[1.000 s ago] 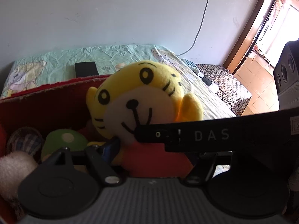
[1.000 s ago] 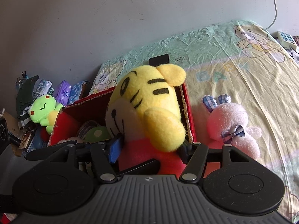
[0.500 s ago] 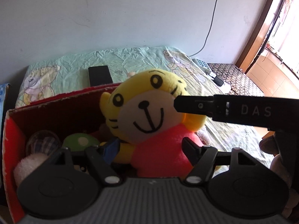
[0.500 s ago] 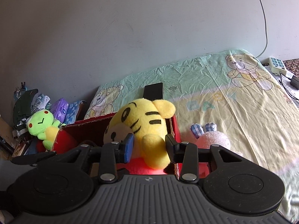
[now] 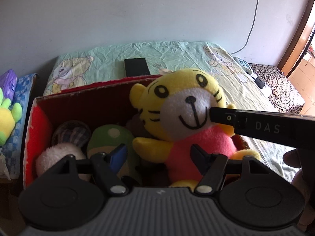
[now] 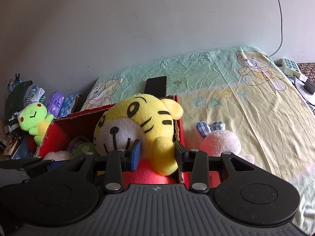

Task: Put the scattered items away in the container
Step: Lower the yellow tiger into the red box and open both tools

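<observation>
A yellow tiger plush in a red shirt (image 5: 187, 118) (image 6: 137, 123) sits in the right end of the red cardboard box (image 5: 84, 94) (image 6: 82, 116) on the bed. My left gripper (image 5: 157, 155) is open just in front of it, jaws apart, touching nothing. My right gripper (image 6: 157, 153) is open, its fingers on either side of the plush's arm without clamping it. The right gripper's finger (image 5: 256, 125) crosses the left wrist view beside the tiger's cheek. A pink bunny plush (image 6: 218, 141) lies on the bed right of the box.
In the box lie a green mushroom plush (image 5: 110, 137), a white plush (image 5: 57, 155) and a checked round toy (image 5: 70, 131). A green frog plush (image 6: 33, 118) sits left of the box. A black phone (image 6: 156, 86) lies behind it. A power strip (image 6: 291, 66) lies far right.
Both grippers have pulled back and up from the tiger plush, which has settled lower into the box. My right gripper, earlier closer around the plush, now stands wider.
</observation>
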Action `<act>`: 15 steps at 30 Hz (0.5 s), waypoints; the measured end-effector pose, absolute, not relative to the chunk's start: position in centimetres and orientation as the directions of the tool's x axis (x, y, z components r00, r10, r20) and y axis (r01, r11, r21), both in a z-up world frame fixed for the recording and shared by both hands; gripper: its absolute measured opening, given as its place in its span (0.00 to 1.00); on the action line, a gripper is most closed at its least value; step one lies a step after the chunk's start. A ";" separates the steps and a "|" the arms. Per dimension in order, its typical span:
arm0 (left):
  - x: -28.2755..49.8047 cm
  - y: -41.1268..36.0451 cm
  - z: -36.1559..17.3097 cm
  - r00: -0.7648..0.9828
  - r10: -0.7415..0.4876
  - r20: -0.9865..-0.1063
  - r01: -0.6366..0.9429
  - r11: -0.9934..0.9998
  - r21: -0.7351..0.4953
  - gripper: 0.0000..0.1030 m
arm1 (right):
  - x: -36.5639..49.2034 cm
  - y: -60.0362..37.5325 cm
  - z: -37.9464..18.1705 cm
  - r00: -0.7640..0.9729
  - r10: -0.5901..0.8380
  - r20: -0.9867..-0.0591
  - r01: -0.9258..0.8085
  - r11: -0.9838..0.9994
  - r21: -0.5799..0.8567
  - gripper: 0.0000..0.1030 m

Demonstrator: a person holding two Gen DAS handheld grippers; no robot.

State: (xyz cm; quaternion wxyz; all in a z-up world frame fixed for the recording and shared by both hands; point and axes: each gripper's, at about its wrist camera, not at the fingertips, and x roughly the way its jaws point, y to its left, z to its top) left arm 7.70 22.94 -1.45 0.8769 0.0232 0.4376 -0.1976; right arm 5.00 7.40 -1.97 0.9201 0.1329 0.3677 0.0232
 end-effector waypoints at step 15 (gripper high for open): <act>6.8 22.5 -0.6 0.576 -0.245 -0.780 0.309 0.949 -0.069 0.69 | 3.2 5.6 -0.1 0.765 0.180 -0.619 0.061 0.936 0.348 0.40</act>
